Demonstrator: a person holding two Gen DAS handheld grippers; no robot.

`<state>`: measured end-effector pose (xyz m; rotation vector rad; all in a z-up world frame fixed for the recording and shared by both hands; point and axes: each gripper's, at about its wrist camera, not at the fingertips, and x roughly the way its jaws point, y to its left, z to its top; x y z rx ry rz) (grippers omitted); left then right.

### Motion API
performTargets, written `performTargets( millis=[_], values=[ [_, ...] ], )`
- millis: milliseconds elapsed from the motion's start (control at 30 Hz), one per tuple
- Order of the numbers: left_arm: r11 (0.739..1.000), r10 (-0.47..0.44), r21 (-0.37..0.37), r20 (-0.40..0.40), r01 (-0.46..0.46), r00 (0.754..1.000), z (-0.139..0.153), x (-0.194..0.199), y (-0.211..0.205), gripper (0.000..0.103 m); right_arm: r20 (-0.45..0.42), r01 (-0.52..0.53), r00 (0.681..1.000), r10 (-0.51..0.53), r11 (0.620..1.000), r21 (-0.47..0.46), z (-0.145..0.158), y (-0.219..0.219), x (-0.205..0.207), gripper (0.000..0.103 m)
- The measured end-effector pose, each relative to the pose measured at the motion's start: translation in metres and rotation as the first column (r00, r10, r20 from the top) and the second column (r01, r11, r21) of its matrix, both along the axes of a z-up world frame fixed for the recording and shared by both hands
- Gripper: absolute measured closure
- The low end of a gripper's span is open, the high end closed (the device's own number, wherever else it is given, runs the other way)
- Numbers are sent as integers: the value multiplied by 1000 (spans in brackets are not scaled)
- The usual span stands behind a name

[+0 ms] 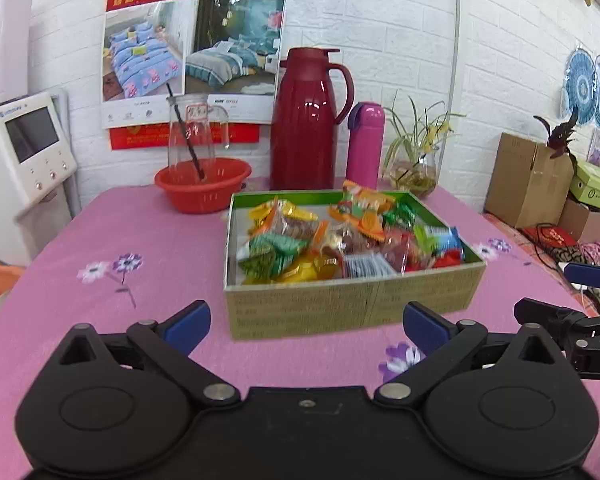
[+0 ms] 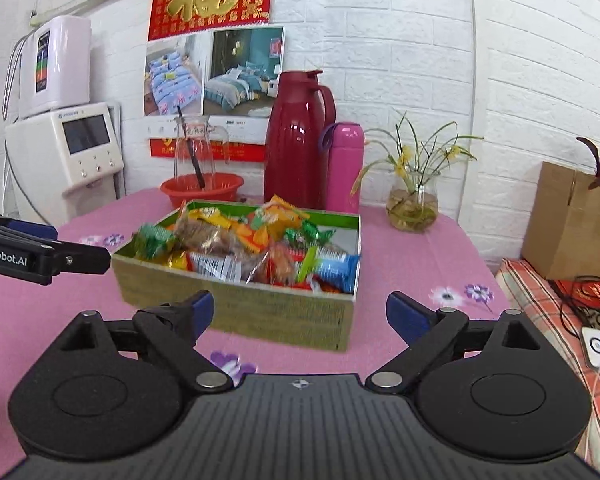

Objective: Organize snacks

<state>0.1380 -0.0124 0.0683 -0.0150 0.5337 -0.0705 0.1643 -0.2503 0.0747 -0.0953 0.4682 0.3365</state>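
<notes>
On the pink cloth [image 1: 148, 236], a green box [image 1: 352, 304] is sitting heaped with wrapped snacks [image 1: 340, 240], in front of a red flask [image 1: 306, 120], a pink bottle [image 1: 365, 146], a red basket [image 1: 202, 184] with a glass jug [image 1: 194, 140] in it, and a plant jar [image 1: 414, 176]. Both tools are hovering short of the box's near wall. The left gripper [image 1: 306, 324] is holding its fingers wide apart with nothing between them, and the right gripper [image 2: 300, 314] is doing likewise.

Judging from this, the snacks are piling loosely and overlapping, some riding above the rim, so a finger coming down on one packet is likely dragging its neighbours up and spilling them onto the cloth. The wrappers are looking slick and puffy, so a pinch on an edge may be slipping off, while a hard pinch could be crushing what is inside. The box seems light; a push against its wall could be sliding it back toward the flask and bottle, and the plant jar near the far corner could be tipping. The two grippers are also working close together, so reaching for the same spot risks a clash.
</notes>
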Motion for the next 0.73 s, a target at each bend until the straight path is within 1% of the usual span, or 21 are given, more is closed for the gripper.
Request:
performTargets(
  millis=[133,300,400,567,733],
  values=[
    [1000,16,21,-18,-16,1000,-13,-13,-1,0,-20,-9,1000,9,1000,-28,-11,6,-10,0],
    [999,38,21,-58,-37,998,-25,-16,0,0,-45,-8,999,7,1000,-21,-19,11,-16,0],
    [998,52,27,-56,-50,997,-26,-17,2,0,-45,-9,999,8,1000,-26,-21,14,-18,0],
    [998,47,32,-35,-46,998,-25,-20,2,0,-55,-4,998,3,1000,-24,-24,16,-18,0],
    [999,46,27,-38,-45,998,-25,-21,2,0,-60,6,998,-7,1000,-13,-25,15,-19,0]
  ],
)
